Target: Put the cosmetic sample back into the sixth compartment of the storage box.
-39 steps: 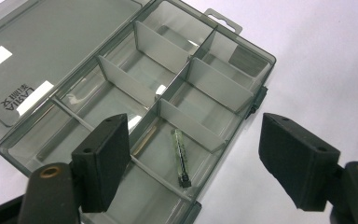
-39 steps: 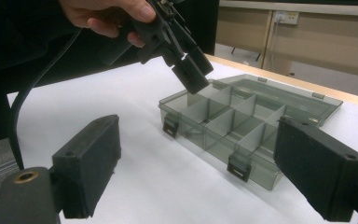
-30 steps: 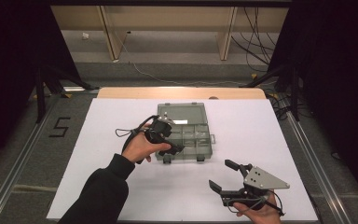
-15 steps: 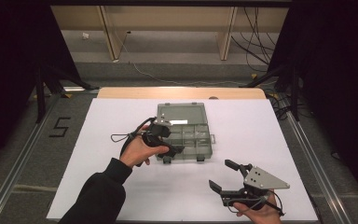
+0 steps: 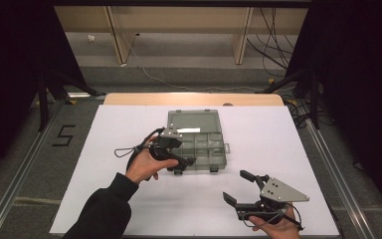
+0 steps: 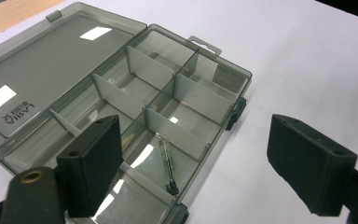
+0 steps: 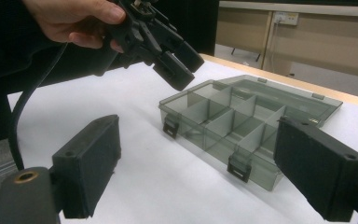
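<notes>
White tabletop (image 5: 129, 124) bearing an open compartment box (image 5: 197, 142) at centre: left gripper (image 5: 179, 162), jaws wide and empty, hovers over its near-left corner and should descend squarely astride the screw (image 6: 167, 164) inside; right gripper (image 5: 241, 186), equally open and empty, waits near the box's front-right.

The counter (image 5: 129, 124) is white with a pale wood far edge. Ahead of the black left hand-held gripper (image 6: 205, 154) lies a smoky translucent grey box (image 6: 135, 93); its lid carries white labels, and one compartment holds a thin, possibly greenish stick (image 6: 167, 165). The right hand-held gripper (image 5: 243, 188) is black with a grey plate.
</notes>
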{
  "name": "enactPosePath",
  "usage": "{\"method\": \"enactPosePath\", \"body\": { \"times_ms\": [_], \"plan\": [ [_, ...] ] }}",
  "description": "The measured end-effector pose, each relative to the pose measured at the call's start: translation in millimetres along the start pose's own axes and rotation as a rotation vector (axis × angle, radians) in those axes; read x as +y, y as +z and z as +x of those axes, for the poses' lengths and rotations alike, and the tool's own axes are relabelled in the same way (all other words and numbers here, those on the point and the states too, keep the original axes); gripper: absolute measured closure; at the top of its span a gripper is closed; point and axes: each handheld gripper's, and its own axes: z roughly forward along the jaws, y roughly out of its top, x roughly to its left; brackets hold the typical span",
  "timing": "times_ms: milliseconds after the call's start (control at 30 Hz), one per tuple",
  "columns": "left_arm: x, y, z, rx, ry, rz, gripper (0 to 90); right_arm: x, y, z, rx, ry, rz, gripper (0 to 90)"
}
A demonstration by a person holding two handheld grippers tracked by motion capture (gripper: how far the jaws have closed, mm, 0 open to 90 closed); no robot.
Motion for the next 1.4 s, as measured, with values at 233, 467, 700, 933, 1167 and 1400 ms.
{"method": "enactPosePath", "body": {
  "times_ms": [233,467,700,933,1167,1400],
  "plan": [
    [-5.6,-3.1,-2.4,0.002,-0.006,-0.036,17.9,0.0,0.1,0.0,0.001,0.0,0.001,15.9],
    [-9.9,-5.3,-5.1,-0.005,-0.013,-0.069,17.9,0.3,-0.5,0.5,0.003,0.003,0.005,16.0],
    [-16.4,-8.9,-6.8,-0.013,-0.012,-0.108,17.9,1.1,-1.5,-1.9,-0.015,-0.038,0.008,15.9],
    [-25.2,-16.8,-7.4,-0.018,-0.018,-0.17,17.7,0.0,0.1,0.4,0.002,0.001,-0.001,15.9],
    [-30.6,-25.3,-8.9,-0.023,-0.021,-0.227,17.4,-0.1,0.3,0.4,0.002,-0.001,0.002,15.9],
    [-38.3,-33.1,-13.4,-0.029,0.006,-0.289,16.9,0.1,0.1,0.4,0.002,0.001,-0.001,15.9]
  ]
}}
